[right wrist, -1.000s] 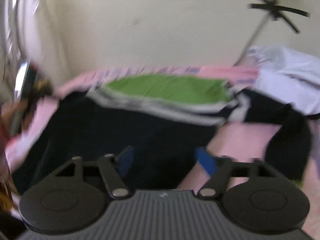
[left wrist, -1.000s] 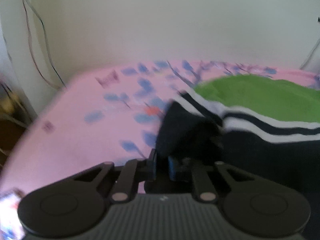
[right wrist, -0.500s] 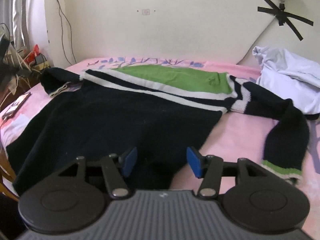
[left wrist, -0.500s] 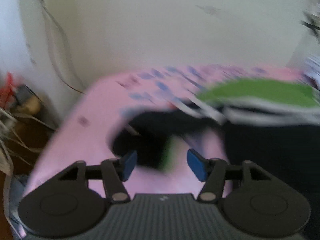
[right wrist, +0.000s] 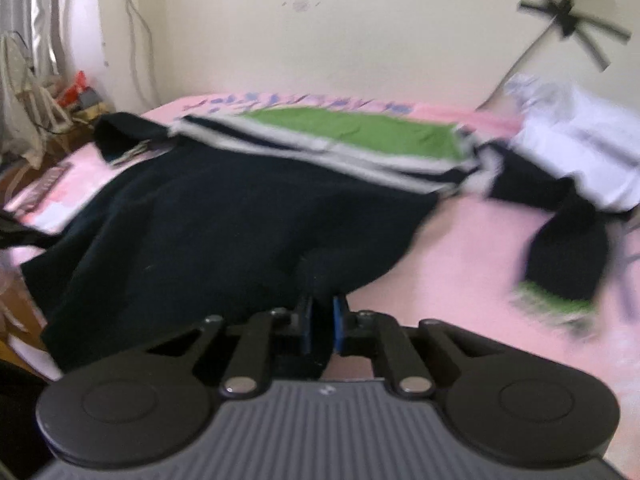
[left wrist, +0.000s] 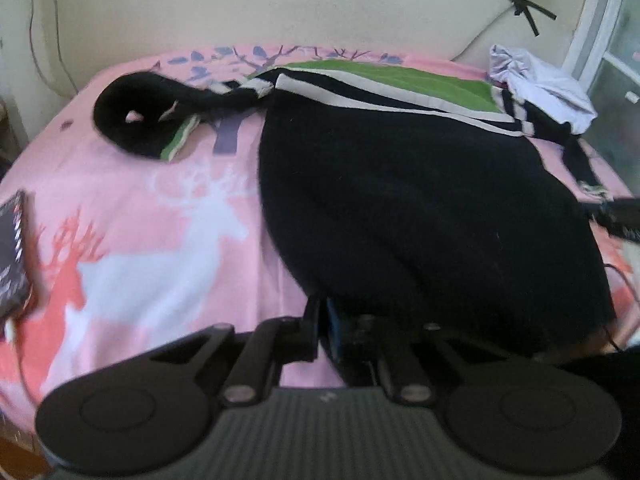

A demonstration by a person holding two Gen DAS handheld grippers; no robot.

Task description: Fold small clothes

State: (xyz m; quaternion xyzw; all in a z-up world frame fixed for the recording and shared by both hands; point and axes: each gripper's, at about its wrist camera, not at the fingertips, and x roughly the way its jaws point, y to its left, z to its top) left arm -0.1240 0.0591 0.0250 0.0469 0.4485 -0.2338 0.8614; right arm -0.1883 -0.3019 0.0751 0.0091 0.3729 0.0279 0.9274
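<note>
Pink bedding (left wrist: 132,216) under a cream wall carries the sweater (left wrist: 420,184), spread flat with its hem toward both tongs. Soft, limp knit, likely to sag and drag, so hem corners suit best. Left tongs (left wrist: 323,322) and right tongs (right wrist: 320,320) each pinch that hem.

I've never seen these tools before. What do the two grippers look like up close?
The left gripper and the right gripper look alike: black linkage arms with silver pivot bolts, two round black discs, a grey ribbed body bearing a small white mark, and blue-padded fingers.
</note>
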